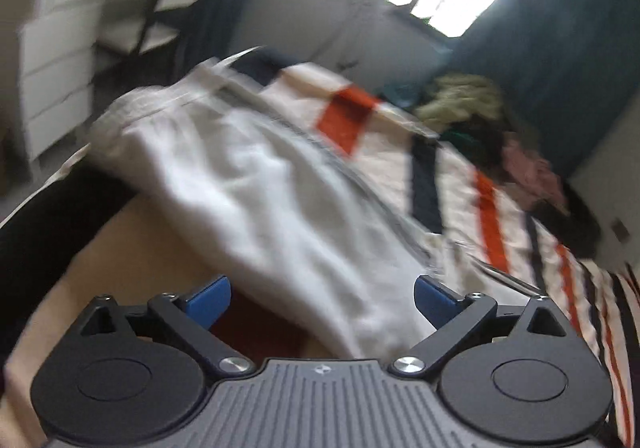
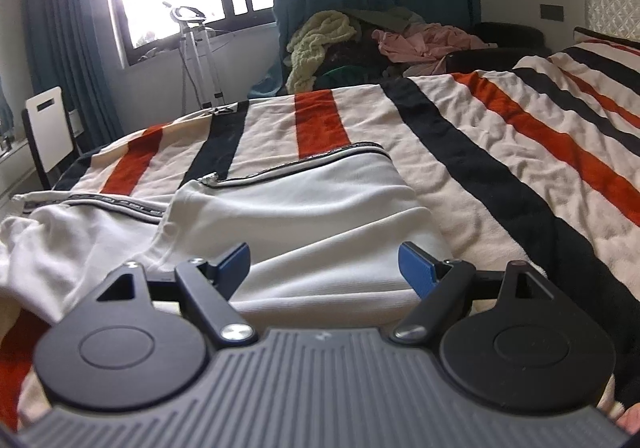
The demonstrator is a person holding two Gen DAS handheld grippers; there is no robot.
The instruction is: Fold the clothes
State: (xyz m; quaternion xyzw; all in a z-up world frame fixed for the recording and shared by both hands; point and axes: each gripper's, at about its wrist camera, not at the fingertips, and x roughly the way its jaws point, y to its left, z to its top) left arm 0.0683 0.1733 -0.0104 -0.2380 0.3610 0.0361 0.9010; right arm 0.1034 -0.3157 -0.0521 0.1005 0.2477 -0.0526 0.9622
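Right now both my grippers hang empty over the bed. My left gripper (image 1: pixel 323 298) has its blue pads spread about as wide as they go, nothing between them but the near end of the white garment (image 2: pixel 304 216) lying below, not pinched. My right gripper (image 2: pixel 324 268) is also well open, its pads standing apart above the garment's near fold, gripping nothing.

Just beyond my fingers, the white garment lies on the striped blanket (image 2: pixel 500 152). I judge it partly folded: the right-hand portion is doubled over into a fairly neat block with a clean far edge, trimmed with a dark patterned band and what looks like a zip. The left-hand portion is not finished; it spreads out rumpled toward the bed's near edge, with a thin strip trailing off to the side. So one fold seems made, and I reckon the loose side has yet to be brought in and the whole thing squared up. The cloth looks soft and thick, creased in long ridges; the left view is too blurred to add detail.

Farther off, at the far side of the bed, a heap of clothes (image 2: pixel 360 44) waits, yellow-green, pink and dark pieces jumbled together, so much of the task remains.
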